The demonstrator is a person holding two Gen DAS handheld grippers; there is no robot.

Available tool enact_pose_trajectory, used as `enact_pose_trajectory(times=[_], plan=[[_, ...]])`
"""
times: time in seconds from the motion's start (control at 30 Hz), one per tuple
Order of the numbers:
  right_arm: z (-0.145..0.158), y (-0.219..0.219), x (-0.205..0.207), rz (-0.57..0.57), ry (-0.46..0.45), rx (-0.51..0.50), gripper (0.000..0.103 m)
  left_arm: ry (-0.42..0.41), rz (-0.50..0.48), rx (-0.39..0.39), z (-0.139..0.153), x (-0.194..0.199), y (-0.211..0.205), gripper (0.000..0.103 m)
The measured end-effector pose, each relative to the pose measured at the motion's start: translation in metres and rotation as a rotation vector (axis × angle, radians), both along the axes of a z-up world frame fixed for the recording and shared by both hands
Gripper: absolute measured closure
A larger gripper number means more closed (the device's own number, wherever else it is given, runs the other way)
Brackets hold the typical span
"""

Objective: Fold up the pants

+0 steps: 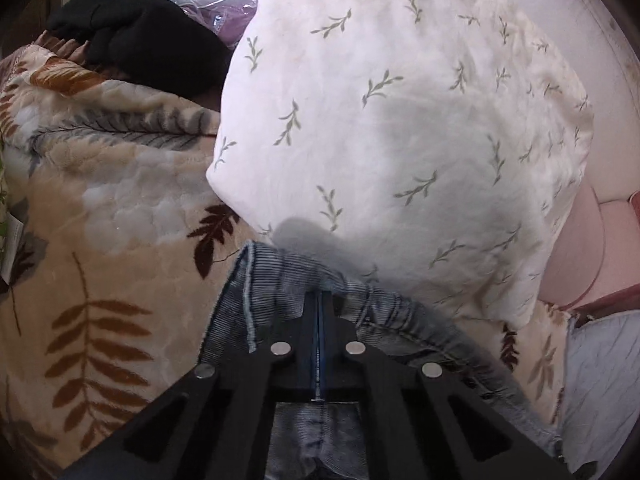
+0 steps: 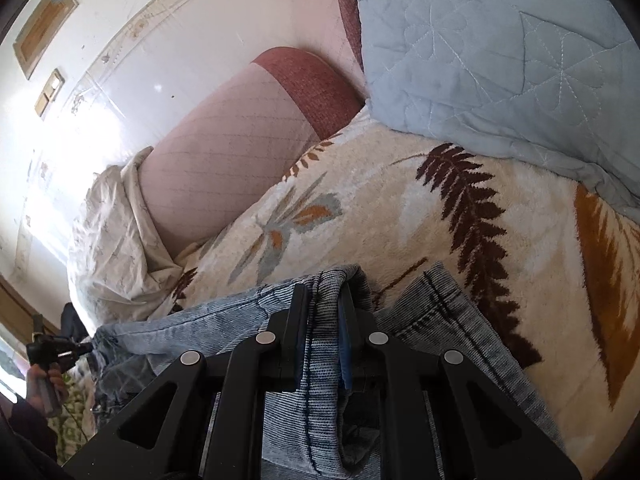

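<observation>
The pants are light blue washed jeans lying on a cream blanket with a leaf pattern. My left gripper is shut on a fold of the jeans, with denim bunched around its tips. In the right wrist view the jeans spread to both sides. My right gripper is shut on a thick fold of the denim that runs up between its fingers. The left gripper and the hand that holds it show far left in that view.
A white pillow with green sprigs lies just beyond the left gripper. A black garment and a plastic bag lie behind it. A pale blue quilt and a pink bolster sit past the right gripper.
</observation>
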State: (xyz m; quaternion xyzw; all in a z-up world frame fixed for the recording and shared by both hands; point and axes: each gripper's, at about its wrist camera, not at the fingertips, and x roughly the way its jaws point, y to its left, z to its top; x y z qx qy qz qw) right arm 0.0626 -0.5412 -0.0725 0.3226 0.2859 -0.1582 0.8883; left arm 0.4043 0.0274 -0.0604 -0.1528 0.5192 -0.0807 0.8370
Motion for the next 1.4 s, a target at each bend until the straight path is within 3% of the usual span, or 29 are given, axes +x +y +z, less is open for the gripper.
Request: enact_pose_trajectory(times=[0.17,0.37,0.43,0.5,0.53,0.57,0.6,0.67,0.7,0.83,0.9,1.0,1.13,1.4], plan=[[0.002,0.001,0.000,-0.003,0.003,-0.024,0.090,-0.065,0.022,-0.039,0.009,-0.012,0.013,0.102],[0.009,0.002,-0.002,-0.012,-0.021,-0.031,0.090,-0.129,-0.016,-0.100,0.038,-0.032,0.030,0.102],[0.009,0.003,-0.002,-0.008,-0.019,-0.036,0.090,-0.103,0.001,-0.106,0.038,-0.030,0.039,0.102],[0.008,0.003,-0.002,-0.007,-0.016,-0.031,0.090,-0.018,0.014,-0.160,0.026,-0.025,0.046,0.097],[0.007,0.003,-0.003,-0.007,-0.015,-0.027,0.090,0.009,0.030,-0.177,0.021,-0.023,0.049,0.092],[0.007,0.002,-0.003,-0.007,-0.014,-0.024,0.090,0.027,0.036,-0.189,0.016,-0.023,0.049,0.075],[0.006,0.001,-0.004,-0.007,-0.013,-0.022,0.090,0.035,0.046,-0.192,0.012,-0.022,0.045,0.052],[0.004,0.001,-0.003,-0.008,-0.009,-0.017,0.090,0.026,0.077,-0.195,0.010,-0.020,0.044,0.022],[0.004,0.001,-0.002,-0.007,-0.008,-0.017,0.090,0.018,0.100,-0.188,0.009,-0.020,0.043,0.020],[0.000,0.001,0.000,-0.003,0.005,-0.023,0.090,-0.003,0.103,-0.179,0.003,-0.010,0.033,0.029],[-0.002,0.000,0.001,-0.004,0.012,-0.022,0.090,-0.001,0.071,-0.155,0.000,-0.004,0.023,0.065],[-0.005,-0.002,0.002,-0.006,0.016,-0.009,0.090,0.037,0.063,-0.074,-0.011,0.004,0.014,0.097],[-0.006,-0.001,0.003,-0.003,0.022,-0.018,0.090,-0.009,0.070,-0.032,-0.015,-0.002,0.015,0.099],[0.001,-0.002,-0.001,-0.005,0.000,-0.027,0.090,-0.134,0.043,-0.142,0.023,-0.043,0.037,0.099]])
